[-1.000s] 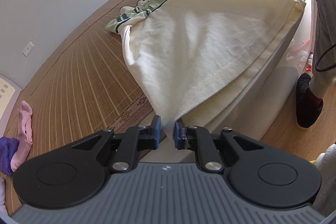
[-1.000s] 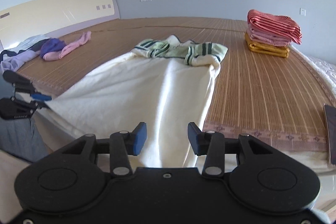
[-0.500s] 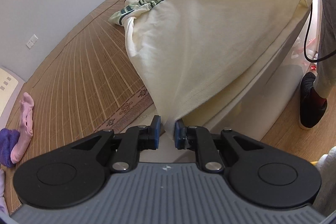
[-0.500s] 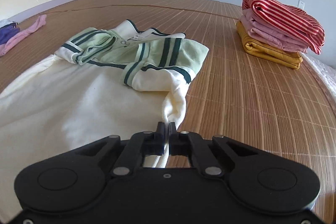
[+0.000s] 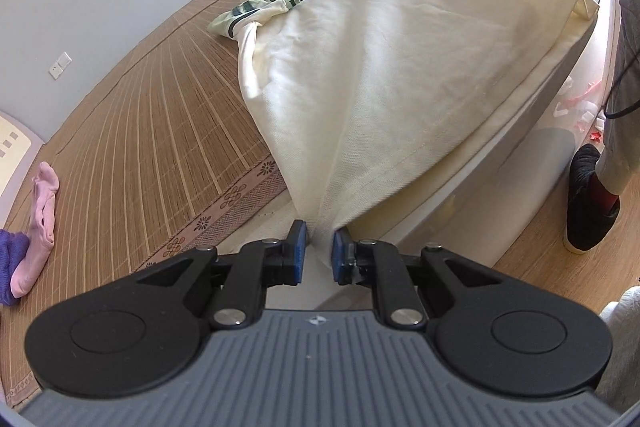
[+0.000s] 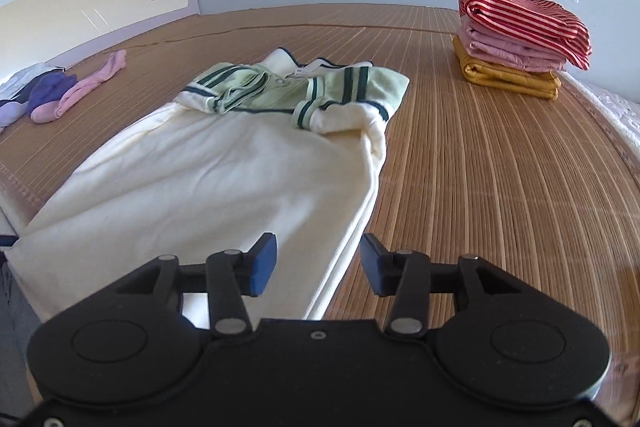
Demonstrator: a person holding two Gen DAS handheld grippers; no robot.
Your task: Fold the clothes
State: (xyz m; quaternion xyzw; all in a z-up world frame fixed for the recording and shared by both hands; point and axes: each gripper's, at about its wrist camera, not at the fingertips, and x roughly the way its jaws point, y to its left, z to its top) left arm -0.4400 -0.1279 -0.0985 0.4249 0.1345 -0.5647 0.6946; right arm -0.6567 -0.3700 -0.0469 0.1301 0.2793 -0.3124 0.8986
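Left gripper [image 5: 319, 252] clamped on hem corner of cream shirt [image 5: 384, 75], centre frame, stretched off bed edge [image 5: 532, 143]. Right gripper [image 6: 318, 269] apart, empty, low centre over shirt's side seam. Risks: corner slipping under tension; one-sided pull dragging shirt askew, bunching green striped sleeves [image 6: 344, 87].

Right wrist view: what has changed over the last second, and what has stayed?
The right tool, shut on the cream shirt near the sleeve half a second ago, has let go and pulled back, open. The left tool keeps gripping the shirt's hem corner; the folded stack is unmoved.
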